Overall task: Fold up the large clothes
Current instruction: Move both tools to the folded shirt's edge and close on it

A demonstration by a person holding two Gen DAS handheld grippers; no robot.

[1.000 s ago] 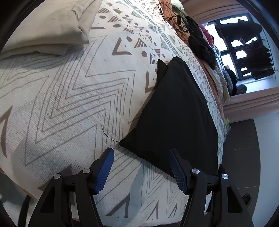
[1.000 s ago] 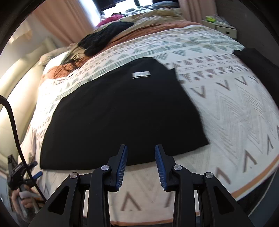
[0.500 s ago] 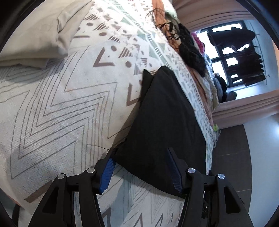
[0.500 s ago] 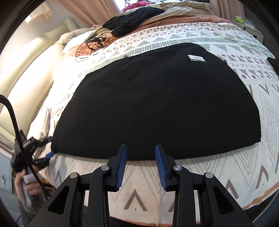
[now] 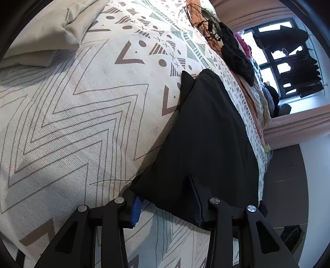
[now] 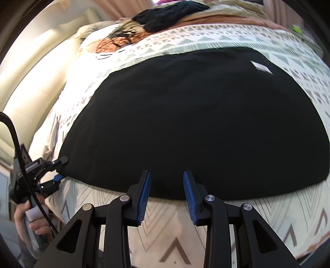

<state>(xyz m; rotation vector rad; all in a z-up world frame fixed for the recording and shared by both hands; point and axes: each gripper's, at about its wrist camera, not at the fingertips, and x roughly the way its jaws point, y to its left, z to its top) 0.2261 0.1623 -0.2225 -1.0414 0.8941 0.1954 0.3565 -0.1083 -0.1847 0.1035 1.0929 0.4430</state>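
Note:
A large black garment (image 5: 206, 134) lies spread flat on the patterned bedspread (image 5: 82, 123). In the right wrist view the black garment (image 6: 196, 123) fills the middle, with a white label (image 6: 262, 68) at its far right. My left gripper (image 5: 163, 185) straddles the garment's near corner and its jaws are closing, one finger under the cloth and one on top, with a gap still showing. The right wrist view shows the left gripper (image 6: 61, 168) at the garment's left corner. My right gripper (image 6: 166, 173) hovers over the near hem, open, with nothing between its fingers.
A beige pillow (image 5: 47, 35) lies at the top left. A black knit garment (image 6: 171, 14) and a tangled cable (image 5: 202, 22) lie on the far side. A cream headboard (image 6: 37, 72) stands left. Dark floor (image 5: 284, 175) borders the bed. A person's hand (image 6: 22, 218) holds the left gripper's handle.
The left gripper has moved forward onto the garment's corner and its jaws have narrowed around it. The right gripper has slid left along the near hem, closer to the cloth.

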